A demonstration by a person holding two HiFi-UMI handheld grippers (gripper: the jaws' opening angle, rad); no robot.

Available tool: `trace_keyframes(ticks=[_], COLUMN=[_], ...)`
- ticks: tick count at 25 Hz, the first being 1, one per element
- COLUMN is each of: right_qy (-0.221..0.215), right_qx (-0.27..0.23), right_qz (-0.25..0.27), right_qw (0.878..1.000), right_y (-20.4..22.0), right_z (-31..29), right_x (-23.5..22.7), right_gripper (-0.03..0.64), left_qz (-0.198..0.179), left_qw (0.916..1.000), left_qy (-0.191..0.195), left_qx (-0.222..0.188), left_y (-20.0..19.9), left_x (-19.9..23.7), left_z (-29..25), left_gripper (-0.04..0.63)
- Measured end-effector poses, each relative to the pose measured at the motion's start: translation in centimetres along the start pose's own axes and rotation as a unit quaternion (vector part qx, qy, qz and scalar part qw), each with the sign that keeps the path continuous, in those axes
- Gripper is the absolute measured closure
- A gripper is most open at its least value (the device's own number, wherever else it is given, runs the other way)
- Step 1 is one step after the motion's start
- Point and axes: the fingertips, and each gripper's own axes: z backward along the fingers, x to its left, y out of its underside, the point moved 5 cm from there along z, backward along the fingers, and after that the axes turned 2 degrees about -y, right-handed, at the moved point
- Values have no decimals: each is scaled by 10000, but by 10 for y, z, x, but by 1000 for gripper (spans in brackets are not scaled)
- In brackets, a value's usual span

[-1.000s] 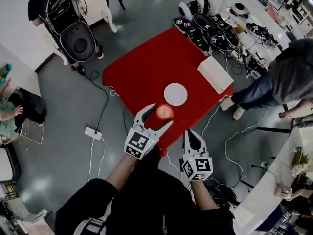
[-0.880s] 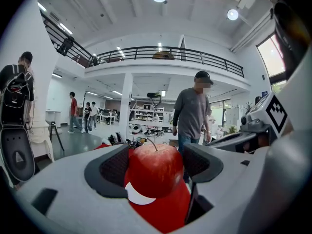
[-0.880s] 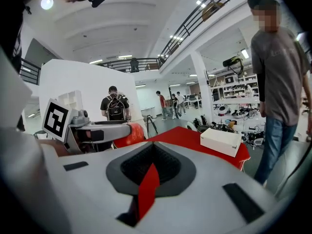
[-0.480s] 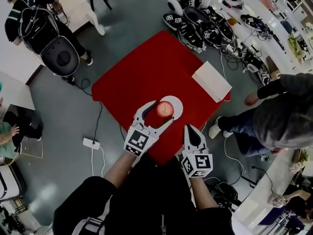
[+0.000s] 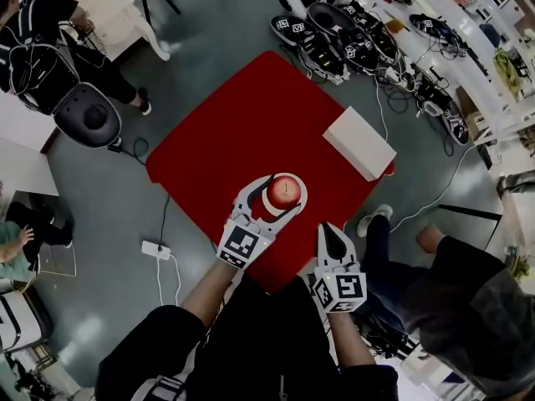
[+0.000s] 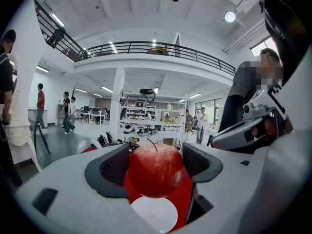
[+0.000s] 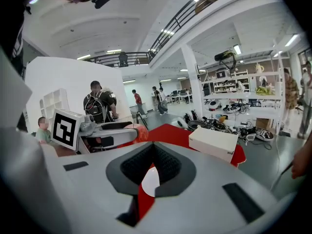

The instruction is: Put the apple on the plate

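My left gripper (image 5: 285, 194) is shut on a red apple (image 5: 284, 191) with a thin stem. It holds the apple directly over the small round white plate (image 5: 301, 192) near the front edge of the red table (image 5: 242, 132). In the left gripper view the apple (image 6: 156, 169) fills the space between the dark pads, and the plate (image 6: 153, 214) shows just below it. My right gripper (image 5: 328, 232) hovers at the table's front edge, to the right of the plate, shut and holding nothing. Through its narrow slit a sliver of the plate (image 7: 150, 178) is visible.
A white flat box (image 5: 359, 143) lies at the table's right corner. Shoes and gear (image 5: 343, 44) with cables crowd the floor beyond the table. A person (image 5: 468, 299) stands close at the right, and a power strip (image 5: 157, 248) lies on the floor at left.
My left gripper has carried the apple forward from short of the plate to right over it. The right gripper has stayed at the table's front edge.
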Motion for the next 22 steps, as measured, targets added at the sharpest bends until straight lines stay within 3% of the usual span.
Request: trace_keyframes(ticks=[10,22], right_qy=[238,394], right_qx=[254,513], right_qz=[-297,-459], right_qw=[9990,9968], right_y=[17,41], right_z=[-15,-12], right_x=[-28,-37], right_gripper=[606,606], left_qz=[-193,84], left_qw=[9995,9974], left_qy=[147,240], left_qx=[222,679], left_y=[66,122], left_x=[10,13], left_z=[-51,-77], left_gripper=[249,249])
